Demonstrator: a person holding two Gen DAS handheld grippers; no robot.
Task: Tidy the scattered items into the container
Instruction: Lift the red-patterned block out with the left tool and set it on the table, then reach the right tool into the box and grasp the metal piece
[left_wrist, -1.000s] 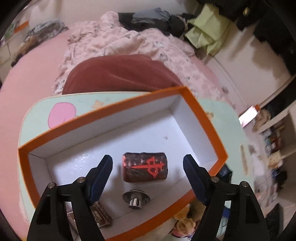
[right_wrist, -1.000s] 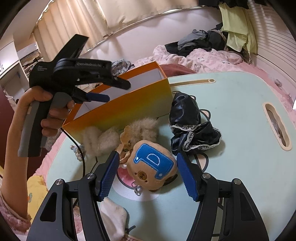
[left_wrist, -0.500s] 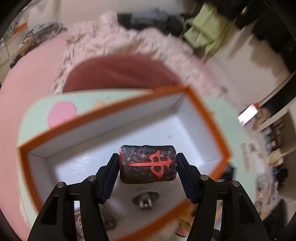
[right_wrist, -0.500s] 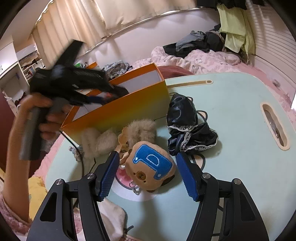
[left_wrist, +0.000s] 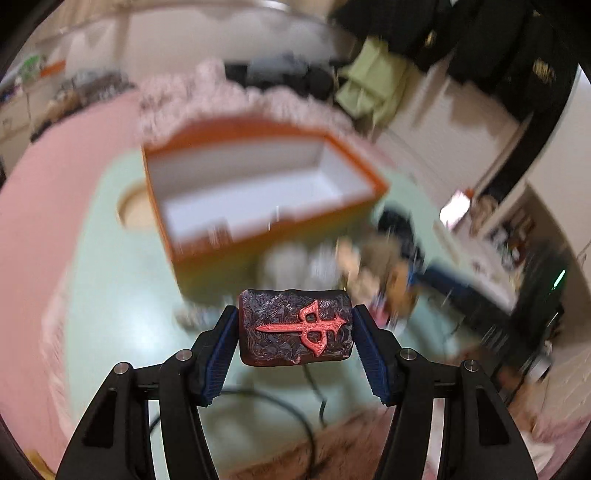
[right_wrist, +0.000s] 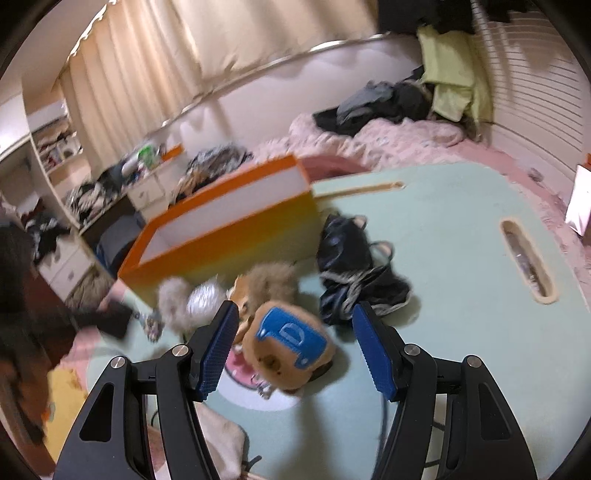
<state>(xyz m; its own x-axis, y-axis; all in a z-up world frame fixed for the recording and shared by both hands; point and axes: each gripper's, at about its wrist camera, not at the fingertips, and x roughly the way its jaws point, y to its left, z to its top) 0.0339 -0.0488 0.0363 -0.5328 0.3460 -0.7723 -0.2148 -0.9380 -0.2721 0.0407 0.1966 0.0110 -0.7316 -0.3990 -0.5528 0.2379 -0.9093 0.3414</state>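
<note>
My left gripper (left_wrist: 295, 318) is shut on a dark marbled block (left_wrist: 280, 343) with a raised red symbol, held in the air in front of the orange box (left_wrist: 221, 266). The left wrist view is blurred by motion. The box (right_wrist: 236, 240) stands on the pale green table (right_wrist: 443, 295), its white inside facing up. My right gripper (right_wrist: 294, 314) hovers open over a brown plush with a blue patch (right_wrist: 291, 343), not touching it. Grey and tan fluffy toys (right_wrist: 192, 302) lie against the box wall, and a black lace-trimmed garment (right_wrist: 351, 266) lies to the right.
A cable runs over the table below the left gripper (left_wrist: 295, 406). A slot handle (right_wrist: 528, 258) is cut into the table at the right. A pink rumpled blanket with dark clothes (right_wrist: 388, 110) lies beyond the table. A blurred dark sleeve (right_wrist: 44, 314) is at the left.
The left gripper closed on the block inside the box, lifted it out and drew back, so the box is now farther off. The right gripper stayed over the plush.
</note>
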